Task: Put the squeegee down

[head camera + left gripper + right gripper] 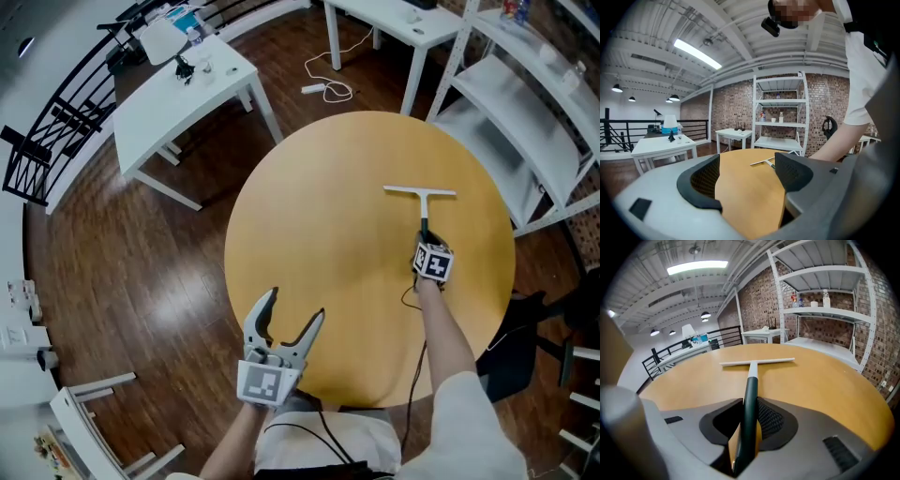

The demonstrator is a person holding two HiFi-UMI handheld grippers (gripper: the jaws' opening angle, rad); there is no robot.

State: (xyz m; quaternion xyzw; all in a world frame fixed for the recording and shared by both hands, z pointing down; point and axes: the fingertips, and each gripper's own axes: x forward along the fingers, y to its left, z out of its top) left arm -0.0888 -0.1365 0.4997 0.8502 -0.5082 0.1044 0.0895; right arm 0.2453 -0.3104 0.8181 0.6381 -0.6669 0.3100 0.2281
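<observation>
While your right gripper [749, 416] clamps the squeegee [757, 362], seemingly light and stiff, by its slim handle at the table [319, 216], your left gripper [296, 305] gapes empty.

Squeegee [420, 193] at 1 o'clock of the bench [319, 206] centre, handle toward 6 o'clock in the right tool [425, 242]; left tool [292, 314] at 8 o'clock; shelving [525, 122] beyond at 2 o'clock.

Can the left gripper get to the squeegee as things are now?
Probably yes: only bare table lies between the open left gripper and the squeegee, though the right gripper holds its handle.
</observation>
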